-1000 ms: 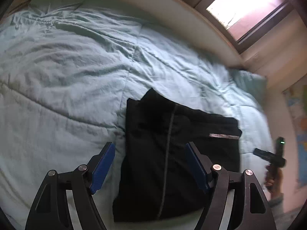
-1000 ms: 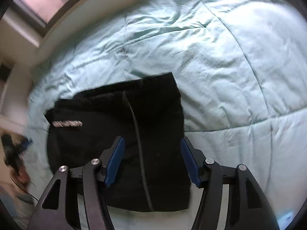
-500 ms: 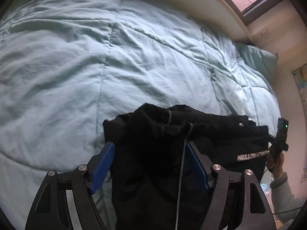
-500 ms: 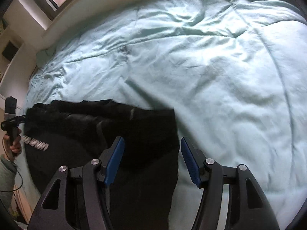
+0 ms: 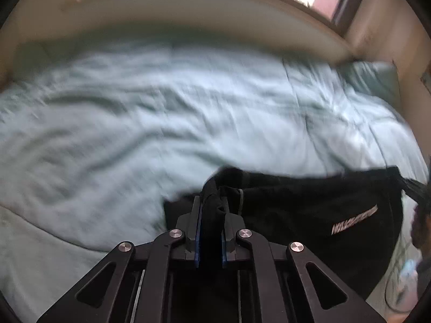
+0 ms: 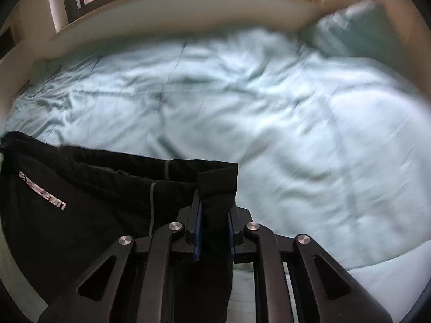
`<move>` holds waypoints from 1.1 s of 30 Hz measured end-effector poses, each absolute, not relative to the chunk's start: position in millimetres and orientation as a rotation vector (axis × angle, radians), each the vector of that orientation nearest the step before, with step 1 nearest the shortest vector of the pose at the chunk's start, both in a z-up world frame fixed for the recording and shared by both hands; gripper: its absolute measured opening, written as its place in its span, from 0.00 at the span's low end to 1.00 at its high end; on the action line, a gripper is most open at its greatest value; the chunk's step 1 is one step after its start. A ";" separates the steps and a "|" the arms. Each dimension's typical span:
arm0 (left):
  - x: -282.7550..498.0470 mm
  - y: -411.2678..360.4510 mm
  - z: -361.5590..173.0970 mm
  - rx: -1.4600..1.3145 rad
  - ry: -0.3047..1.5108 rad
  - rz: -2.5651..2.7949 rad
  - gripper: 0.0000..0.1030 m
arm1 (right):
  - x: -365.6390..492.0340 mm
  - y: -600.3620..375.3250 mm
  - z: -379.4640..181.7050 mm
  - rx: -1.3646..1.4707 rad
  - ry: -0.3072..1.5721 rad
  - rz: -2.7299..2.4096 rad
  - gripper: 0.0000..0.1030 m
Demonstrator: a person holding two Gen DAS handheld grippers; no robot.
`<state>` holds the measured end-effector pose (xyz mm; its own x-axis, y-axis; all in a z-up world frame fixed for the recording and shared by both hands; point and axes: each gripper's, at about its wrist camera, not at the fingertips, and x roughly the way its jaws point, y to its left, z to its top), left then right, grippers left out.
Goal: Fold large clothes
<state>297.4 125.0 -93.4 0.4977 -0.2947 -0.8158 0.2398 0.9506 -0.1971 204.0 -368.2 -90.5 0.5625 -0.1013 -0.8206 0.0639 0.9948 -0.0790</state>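
Note:
A black garment (image 5: 309, 210) with a white printed logo hangs stretched between my two grippers above the bed. My left gripper (image 5: 210, 202) is shut on its bunched upper edge at one corner. My right gripper (image 6: 212, 199) is shut on the opposite upper corner of the garment (image 6: 89, 204). The cloth hangs down below both grippers, and its lower part is hidden behind them. Both views are blurred by motion.
A pale teal quilt (image 5: 161, 123) covers the bed (image 6: 296, 113). A pillow (image 6: 350, 29) lies at the head. A cream headboard (image 5: 188, 16) and windows stand behind. A person's hand (image 5: 420, 215) shows at the right edge of the left wrist view.
Both grippers were open above the folded garment lying on the bed. They have closed on its upper edge and lifted it off the quilt, and both views have tilted up towards the headboard.

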 end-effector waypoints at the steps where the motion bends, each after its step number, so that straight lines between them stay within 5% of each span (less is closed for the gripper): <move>1: 298.6 126.3 -72.3 -0.070 0.947 -0.318 0.10 | 207.3 -364.0 -73.8 -0.064 0.933 -0.109 0.15; 7: 346.1 129.6 -24.0 -0.091 0.812 -0.191 0.10 | 265.5 -347.6 -32.0 -0.132 0.840 -0.172 0.15; 15: 410.7 165.7 -172.0 -0.223 1.123 0.006 0.07 | 328.8 -361.3 -198.2 -0.039 1.218 -0.175 0.15; 18: 401.6 160.8 -191.2 -0.176 1.165 -0.025 0.07 | 327.3 -359.1 -216.3 -0.028 1.239 -0.190 0.16; 25: 357.9 152.1 -114.9 -0.140 1.050 -0.150 0.12 | 305.5 -364.2 -160.6 0.001 1.139 -0.212 0.42; 28: 324.4 133.0 -81.3 -0.116 1.000 -0.235 0.18 | 274.8 -359.7 -123.3 -0.002 1.053 -0.238 0.65; 29: 312.0 124.7 -74.3 -0.122 0.993 -0.275 0.25 | 263.2 -352.9 -109.1 -0.007 1.025 -0.239 0.73; 32: 277.9 96.7 -69.0 -0.140 1.010 -0.373 0.50 | 224.4 -332.1 -83.9 0.023 0.989 -0.184 0.75; 33: 263.5 83.0 -71.6 -0.150 1.026 -0.414 0.50 | 209.6 -317.7 -82.0 0.068 1.010 -0.131 0.74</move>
